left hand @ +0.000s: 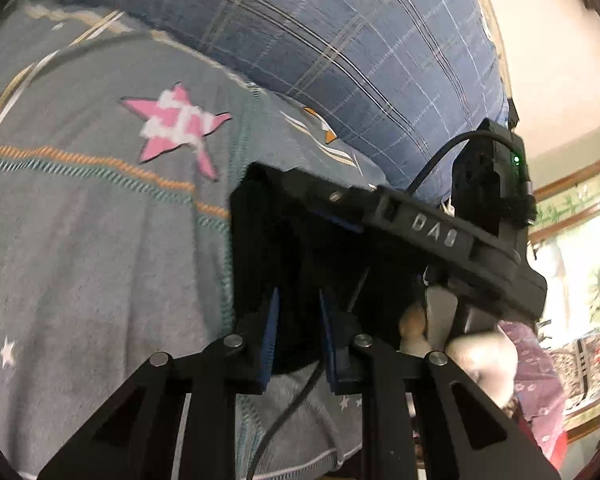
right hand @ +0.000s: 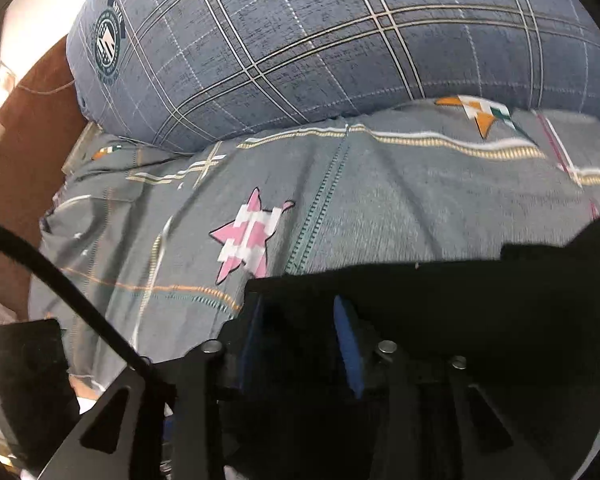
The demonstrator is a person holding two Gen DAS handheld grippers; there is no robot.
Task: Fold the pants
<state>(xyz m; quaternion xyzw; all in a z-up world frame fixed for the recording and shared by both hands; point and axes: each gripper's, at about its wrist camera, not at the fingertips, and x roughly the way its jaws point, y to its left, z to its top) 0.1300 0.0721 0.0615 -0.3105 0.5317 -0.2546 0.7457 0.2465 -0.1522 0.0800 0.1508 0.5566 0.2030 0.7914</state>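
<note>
The black pants (left hand: pixel 296 280) hang as a dark bundle between the blue pads of my left gripper (left hand: pixel 298 332), which is shut on them, lifted above the bed. In the right wrist view the black pants (right hand: pixel 440 300) spread across the lower frame, and my right gripper (right hand: pixel 300 336) is shut on their edge. The right gripper's body (left hand: pixel 460 232) shows close to the right of the left gripper, held by a hand (left hand: pixel 476 344). The rest of the pants is hidden behind the fingers.
A grey bedsheet (right hand: pixel 380 208) with a pink star (left hand: pixel 176 128) covers the bed. A blue plaid pillow (right hand: pixel 320 40) lies at the far side. A brown headboard (right hand: pixel 24 152) stands at left. A black cable (right hand: pixel 60 280) crosses the lower left.
</note>
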